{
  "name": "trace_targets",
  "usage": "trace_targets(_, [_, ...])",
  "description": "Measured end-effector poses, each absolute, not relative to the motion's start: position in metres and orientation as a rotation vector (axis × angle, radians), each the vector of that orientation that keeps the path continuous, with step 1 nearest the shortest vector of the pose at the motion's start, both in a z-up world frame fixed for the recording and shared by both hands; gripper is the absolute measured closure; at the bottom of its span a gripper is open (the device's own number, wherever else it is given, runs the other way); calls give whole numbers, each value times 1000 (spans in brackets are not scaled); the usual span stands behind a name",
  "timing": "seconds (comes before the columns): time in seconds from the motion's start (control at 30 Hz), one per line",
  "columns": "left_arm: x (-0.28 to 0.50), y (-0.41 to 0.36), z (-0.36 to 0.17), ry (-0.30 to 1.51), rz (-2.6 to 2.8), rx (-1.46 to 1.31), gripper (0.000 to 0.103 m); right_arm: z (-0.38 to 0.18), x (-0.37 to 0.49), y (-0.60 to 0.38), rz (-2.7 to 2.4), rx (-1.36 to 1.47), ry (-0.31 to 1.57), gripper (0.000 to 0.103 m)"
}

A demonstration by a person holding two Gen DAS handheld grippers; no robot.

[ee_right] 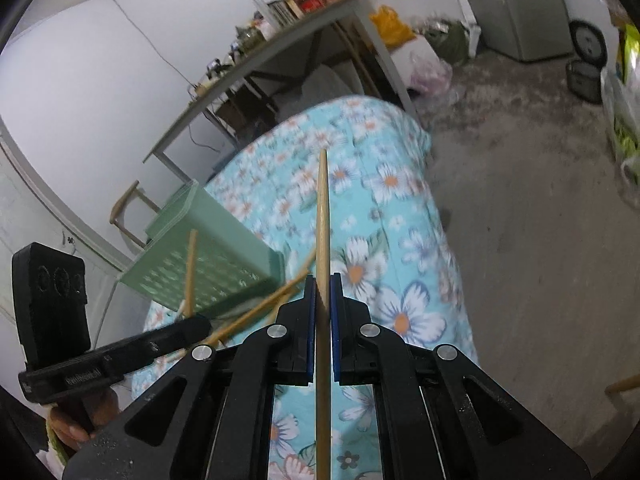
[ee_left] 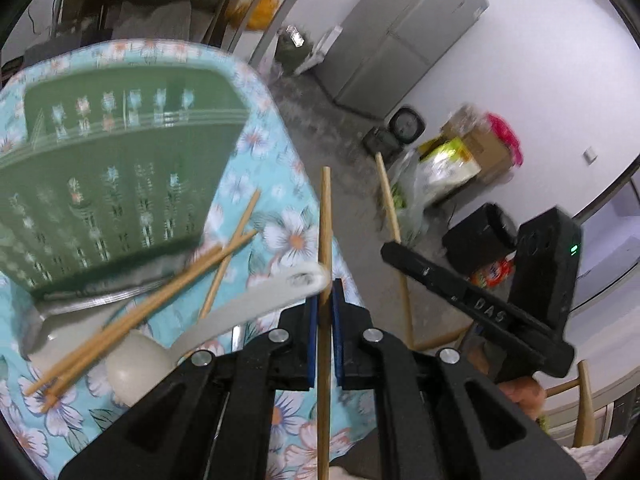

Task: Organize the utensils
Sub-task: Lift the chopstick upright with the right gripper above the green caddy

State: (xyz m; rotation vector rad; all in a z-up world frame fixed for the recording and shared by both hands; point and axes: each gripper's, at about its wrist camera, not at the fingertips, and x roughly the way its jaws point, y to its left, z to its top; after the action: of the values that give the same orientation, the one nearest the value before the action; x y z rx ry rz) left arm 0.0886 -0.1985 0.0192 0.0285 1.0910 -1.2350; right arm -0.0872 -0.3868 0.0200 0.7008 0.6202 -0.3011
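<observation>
My left gripper is shut on a wooden chopstick that stands upright between its blue pads. My right gripper is shut on another wooden chopstick, also upright. In the left wrist view the right gripper shows at the right with its chopstick. A green slotted basket sits on the floral tablecloth. Beside it lie several loose chopsticks, a beige spoon and a metal utensil. The right wrist view shows the basket at the left.
The table edge drops to a grey floor on the right. A grey fridge, bags and boxes and a black bin stand beyond. A cluttered shelf table is behind the table. Wooden chair parts show at lower right.
</observation>
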Motion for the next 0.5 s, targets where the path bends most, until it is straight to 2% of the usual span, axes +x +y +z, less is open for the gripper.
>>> trace_targets(0.23, [108,-172,71,964,-1222,-63,97,43,-88,-385,-271,668,567,98])
trace_targets(0.5, [148,-115,153,678,-1087,-160,97,64,-78,-382,-218,632,518,98])
